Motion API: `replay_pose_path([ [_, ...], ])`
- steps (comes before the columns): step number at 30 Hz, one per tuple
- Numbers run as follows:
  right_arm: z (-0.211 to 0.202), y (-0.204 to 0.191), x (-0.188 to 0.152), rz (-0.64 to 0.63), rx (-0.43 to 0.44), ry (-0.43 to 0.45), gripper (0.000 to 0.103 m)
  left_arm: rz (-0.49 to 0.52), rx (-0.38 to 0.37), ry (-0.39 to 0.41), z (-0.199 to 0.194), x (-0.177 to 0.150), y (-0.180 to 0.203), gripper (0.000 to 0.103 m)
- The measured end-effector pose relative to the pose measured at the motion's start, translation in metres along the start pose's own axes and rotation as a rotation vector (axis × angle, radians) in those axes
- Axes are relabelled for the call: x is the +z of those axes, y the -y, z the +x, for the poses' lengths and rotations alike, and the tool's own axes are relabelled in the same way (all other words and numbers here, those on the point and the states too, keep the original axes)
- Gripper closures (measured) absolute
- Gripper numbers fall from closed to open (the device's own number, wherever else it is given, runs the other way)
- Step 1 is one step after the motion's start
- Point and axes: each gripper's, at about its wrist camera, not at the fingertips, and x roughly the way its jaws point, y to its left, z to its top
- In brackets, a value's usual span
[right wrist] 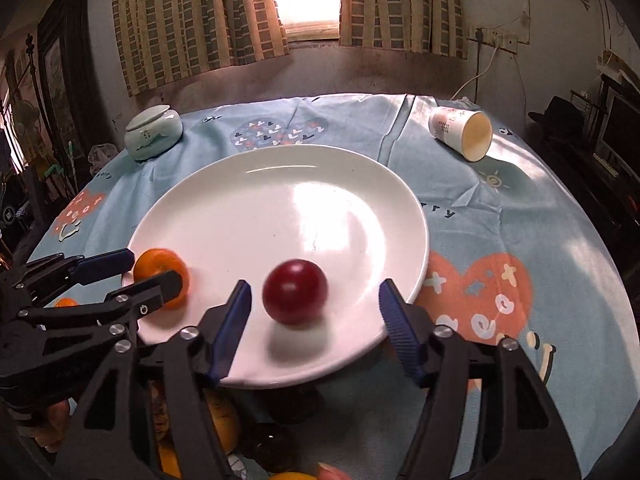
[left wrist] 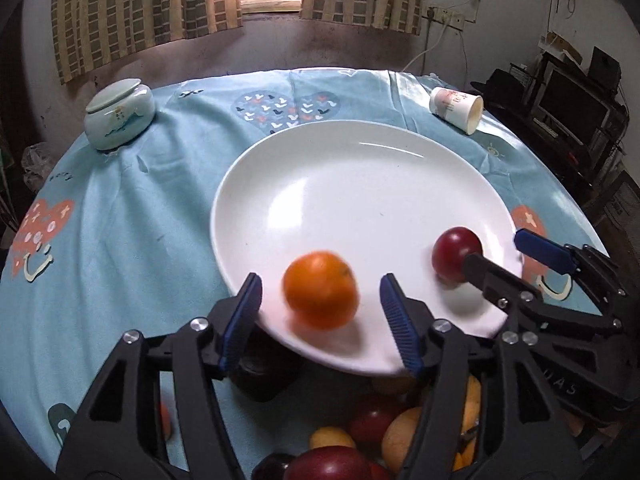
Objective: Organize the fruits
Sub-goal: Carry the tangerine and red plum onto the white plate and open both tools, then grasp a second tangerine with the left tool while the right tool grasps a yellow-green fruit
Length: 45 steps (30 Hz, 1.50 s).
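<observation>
My left gripper [left wrist: 320,312] sits low over the near rim of the large white round ceramic plate [left wrist: 360,168], its blue-padded fingers [left wrist: 244,312] spread wide on either side of a round orange citrus fruit [left wrist: 320,295]. The orange rests on the plate near its front edge, blurred, and neither pad touches it; there is clear white plate on both sides of it.

My right gripper [right wrist: 314,320] is spread just as wide, with a dark red round plum-like fruit [right wrist: 295,291] lying on the plate between its fingers [right wrist: 232,328], nearer the left pad but apart from it. In the left wrist view the same red fruit [left wrist: 456,254] sits toward the plate's right side, just beside one dark finger of the right gripper, and I cannot tell whether they touch.

Below and in front of the plate I see a heap of red and yellow-orange fruits [left wrist: 360,440], partly hidden by my gripper frames.

The plate stands on a light blue tablecloth with heart patterns [left wrist: 140,208]. At the far left is a pale green lidded ceramic jar [left wrist: 119,114]; at the far right a white paper cup [left wrist: 456,109] lies on its side, mouth turned toward me. Striped curtains [right wrist: 192,20] hang behind the table
</observation>
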Motion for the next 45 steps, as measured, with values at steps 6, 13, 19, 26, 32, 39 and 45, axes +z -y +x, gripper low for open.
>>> replay_pose_path([
  [6, -0.013, 0.005, 0.001, 0.019, 0.014, 0.032, 0.036, -0.060, 0.013, 0.028, -0.019, 0.001, -0.023, 0.021],
  [13, -0.040, 0.015, -0.010, 0.018, -0.058, 0.086, 0.005, -0.073, 0.166, 0.128, -0.069, -0.019, -0.066, 0.011],
  [19, -0.058, 0.024, -0.047, 0.000, -0.093, 0.040, 0.005, -0.279, 0.179, 0.095, -0.089, -0.067, -0.129, 0.010],
  [26, -0.061, 0.039, -0.076, 0.015, -0.209, -0.017, 0.005, -0.313, 0.228, 0.054, -0.084, -0.090, -0.142, 0.010],
  [32, -0.050, 0.064, -0.083, 0.124, -0.231, -0.095, 0.004, -0.200, 0.234, 0.023, -0.064, -0.087, -0.116, 0.010],
  [39, -0.034, 0.066, -0.087, 0.134, -0.223, -0.189, 0.001, -0.190, 0.189, 0.008, -0.053, -0.083, -0.113, 0.007],
  [45, -0.033, 0.065, -0.088, 0.128, -0.231, -0.200, 0.001, -0.107, 0.174, -0.020, -0.042, -0.086, -0.098, 0.007],
])
